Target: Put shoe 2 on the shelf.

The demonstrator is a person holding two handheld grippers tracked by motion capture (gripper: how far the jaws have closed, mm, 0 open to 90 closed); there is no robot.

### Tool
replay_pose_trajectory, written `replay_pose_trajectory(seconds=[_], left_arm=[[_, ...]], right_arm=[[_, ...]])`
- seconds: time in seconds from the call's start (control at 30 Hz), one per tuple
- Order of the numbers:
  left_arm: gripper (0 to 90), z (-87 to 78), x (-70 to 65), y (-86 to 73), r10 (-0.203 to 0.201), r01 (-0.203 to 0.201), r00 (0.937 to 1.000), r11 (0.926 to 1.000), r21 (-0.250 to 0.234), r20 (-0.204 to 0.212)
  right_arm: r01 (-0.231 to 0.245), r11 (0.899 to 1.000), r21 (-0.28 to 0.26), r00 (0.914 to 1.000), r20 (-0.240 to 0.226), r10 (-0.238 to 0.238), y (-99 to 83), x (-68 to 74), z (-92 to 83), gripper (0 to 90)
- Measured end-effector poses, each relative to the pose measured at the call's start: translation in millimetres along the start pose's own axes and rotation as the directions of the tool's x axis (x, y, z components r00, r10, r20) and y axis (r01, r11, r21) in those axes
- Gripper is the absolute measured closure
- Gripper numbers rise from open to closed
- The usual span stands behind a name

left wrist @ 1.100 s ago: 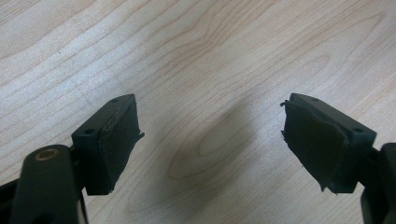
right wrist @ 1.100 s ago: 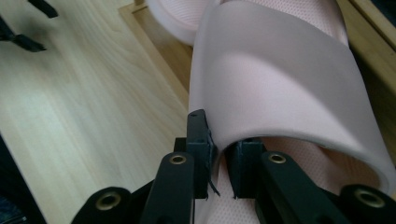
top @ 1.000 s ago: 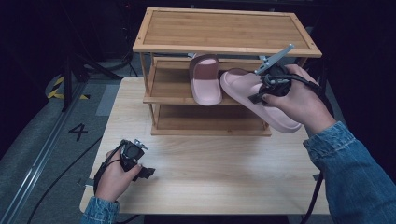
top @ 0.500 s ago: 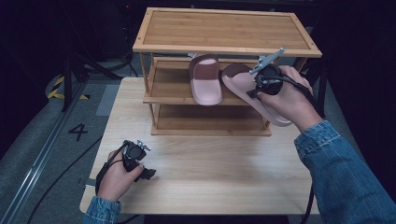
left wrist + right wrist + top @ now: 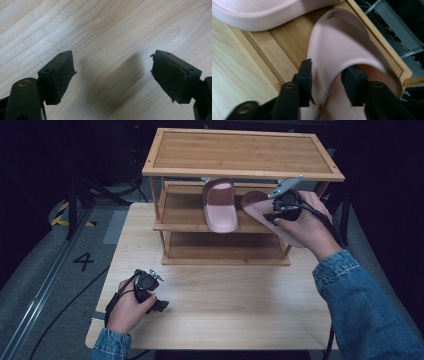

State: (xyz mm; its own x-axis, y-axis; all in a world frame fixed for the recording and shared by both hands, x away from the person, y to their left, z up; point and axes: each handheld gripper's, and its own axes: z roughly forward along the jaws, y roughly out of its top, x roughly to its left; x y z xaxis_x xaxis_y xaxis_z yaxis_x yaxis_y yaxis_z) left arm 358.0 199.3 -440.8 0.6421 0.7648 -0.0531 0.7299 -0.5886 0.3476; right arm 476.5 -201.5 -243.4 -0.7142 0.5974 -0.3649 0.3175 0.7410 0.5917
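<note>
The pale wooden tabletop (image 5: 225, 315) carries a bamboo shoe rack (image 5: 240, 155) with three levels, standing at its far side. On the rack's middle shelf (image 5: 180, 215) lies one pink slipper (image 5: 220, 205), toe end pointing toward the person. Just to its right a second pink slipper (image 5: 260, 207) rests on the same shelf near the rack's right post, its heel end hanging out past the shelf edge.

The right gripper (image 5: 282, 202) sits over that second slipper. In the right gripper view the slipper's strap (image 5: 337, 50) runs between the jaws: one jaw outside the strap, the other tucked under it. The jaws have just been opening, and a slim gap shows beside the strap, so the grip looks released.

The left gripper (image 5: 150, 292) rests near the tabletop's front left corner, its jaws spread wide with only bare wood between them.
</note>
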Motion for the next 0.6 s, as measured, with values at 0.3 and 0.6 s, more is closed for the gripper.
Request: replay_pose_trajectory(seconds=[0.3,0.6], left_arm=[[18.8,3.1,-3.6,9.7,0.020,-0.020,0.9995,0.9998,0.004,0.026],[18.7,5.5,-7.0,16.8,0.045,-0.045,0.9983,0.9988,0.018,0.038]], right_arm=[[-0.099,0.992,-0.083,0.9945,-0.042,0.096,-16.0,0.0,-27.6,51.9],[-0.244,0.968,-0.057,0.9650,-0.114,0.236,-58.6,-11.2,-69.1,56.3]])
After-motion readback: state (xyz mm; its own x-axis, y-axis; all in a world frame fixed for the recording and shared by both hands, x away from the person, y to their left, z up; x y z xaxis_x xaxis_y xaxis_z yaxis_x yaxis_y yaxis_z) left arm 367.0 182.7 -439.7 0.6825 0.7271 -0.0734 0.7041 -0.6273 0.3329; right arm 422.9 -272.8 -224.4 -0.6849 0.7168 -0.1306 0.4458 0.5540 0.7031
